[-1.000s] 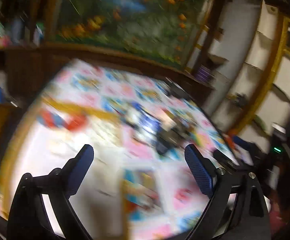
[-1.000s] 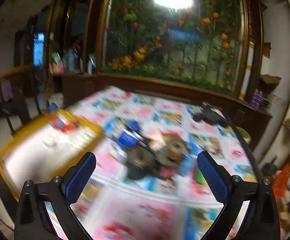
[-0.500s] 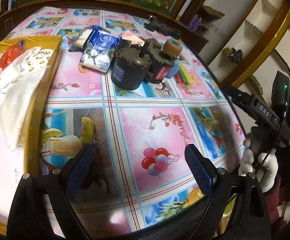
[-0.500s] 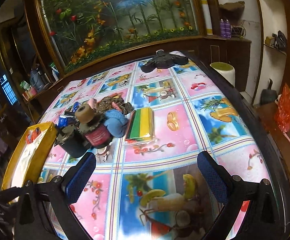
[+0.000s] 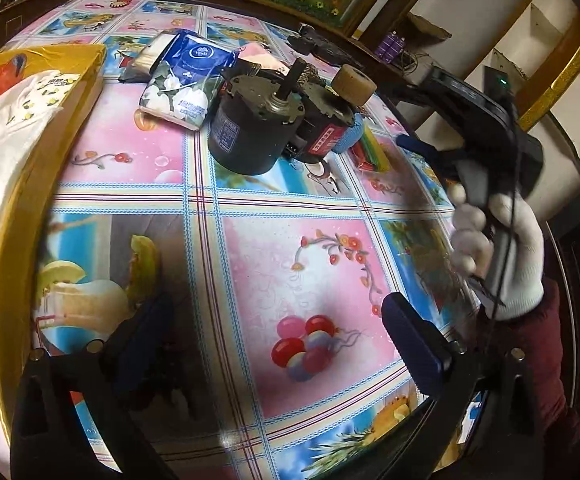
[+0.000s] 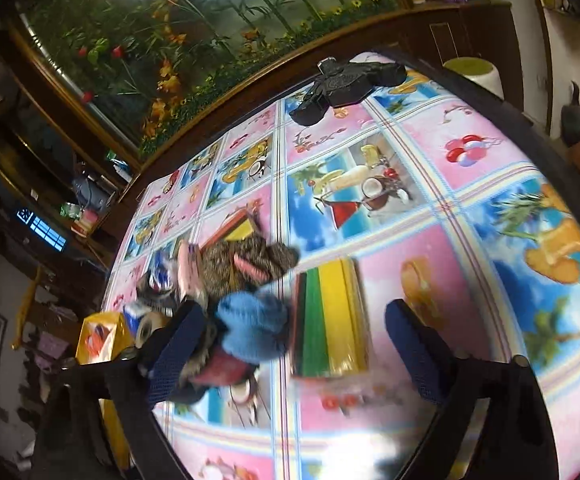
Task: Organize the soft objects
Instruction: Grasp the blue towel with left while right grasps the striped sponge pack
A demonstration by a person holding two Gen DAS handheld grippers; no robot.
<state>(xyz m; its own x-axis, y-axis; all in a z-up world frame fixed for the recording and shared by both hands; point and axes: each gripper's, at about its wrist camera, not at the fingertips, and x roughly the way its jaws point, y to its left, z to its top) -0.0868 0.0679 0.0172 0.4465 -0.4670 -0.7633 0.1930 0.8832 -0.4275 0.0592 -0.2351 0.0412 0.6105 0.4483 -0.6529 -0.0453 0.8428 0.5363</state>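
A pile sits mid-table: a blue tissue pack [image 5: 188,80], a dark motor [image 5: 254,128], a second motor with a red label [image 5: 324,128], a blue knitted piece [image 6: 256,332], a brown furry item [image 6: 242,266] and a striped green-yellow pack [image 6: 332,316]. A yellow box [image 5: 50,128] at the left holds a white cloth [image 5: 2,152]. My left gripper [image 5: 274,332] is open and empty over the tablecloth in front of the pile. My right gripper [image 6: 298,344] is open, with the blue knitted piece and the striped pack between its fingers' line; contact is unclear. It also shows in the left wrist view [image 5: 422,148].
A colourful patterned tablecloth [image 5: 322,248] covers the table. A black object [image 6: 342,84] lies at the far edge. A wooden-framed aquarium-like panel [image 6: 194,40] stands behind the table. A green-topped stool [image 6: 474,70] stands off the far right corner.
Both grippers have swung down toward the table. The right gripper has moved left and close to the blue knitted piece and striped pack. The left gripper has edged slightly nearer the pile.
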